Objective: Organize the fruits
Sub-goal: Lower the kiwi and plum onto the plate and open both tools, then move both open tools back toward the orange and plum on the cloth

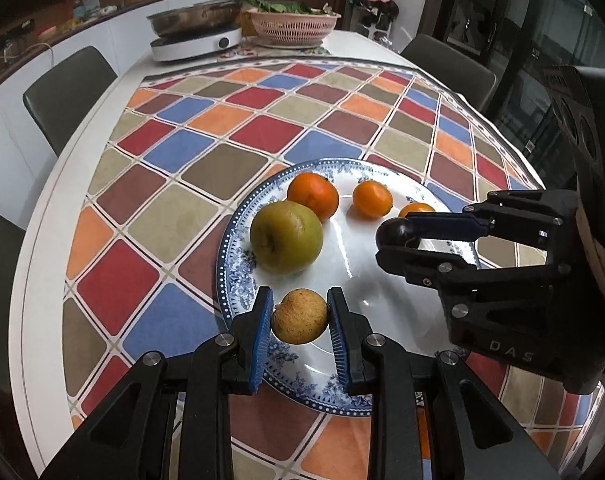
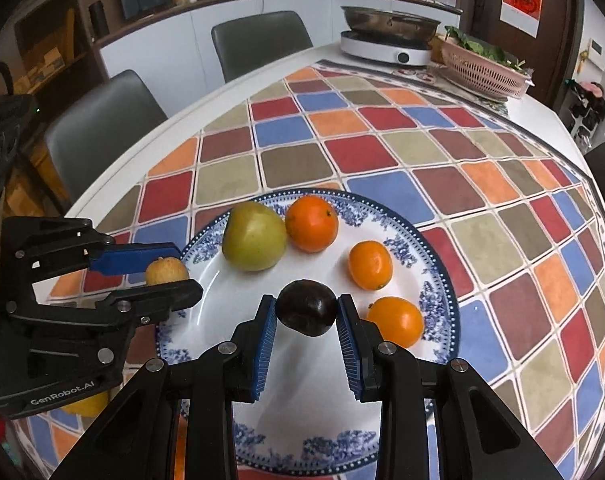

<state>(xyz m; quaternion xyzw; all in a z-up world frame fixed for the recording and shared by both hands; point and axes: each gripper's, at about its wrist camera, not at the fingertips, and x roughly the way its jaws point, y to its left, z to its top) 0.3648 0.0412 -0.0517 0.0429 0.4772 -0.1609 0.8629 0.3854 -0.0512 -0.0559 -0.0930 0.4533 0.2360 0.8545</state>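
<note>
A blue-and-white plate (image 1: 238,280) (image 2: 438,300) lies on the checkered tablecloth. On it are a green apple (image 1: 285,237) (image 2: 253,237) and three oranges (image 1: 313,194) (image 1: 372,199) (image 1: 416,209) (image 2: 311,223) (image 2: 369,265) (image 2: 396,320). My left gripper (image 1: 300,316) (image 2: 170,272) is shut on a small rough yellow fruit (image 1: 300,316) (image 2: 164,271) over the plate's near-left rim. My right gripper (image 2: 306,309) (image 1: 398,236) is shut on a dark purple round fruit (image 2: 306,309) (image 1: 394,233) over the plate.
An induction cooker with a steel pan (image 1: 196,36) (image 2: 388,36) and a pink basket of greens (image 1: 292,22) (image 2: 480,66) stand at the table's far end. Grey chairs (image 1: 68,92) (image 2: 258,42) ring the table. A yellow thing (image 2: 87,403) shows under the left gripper's body.
</note>
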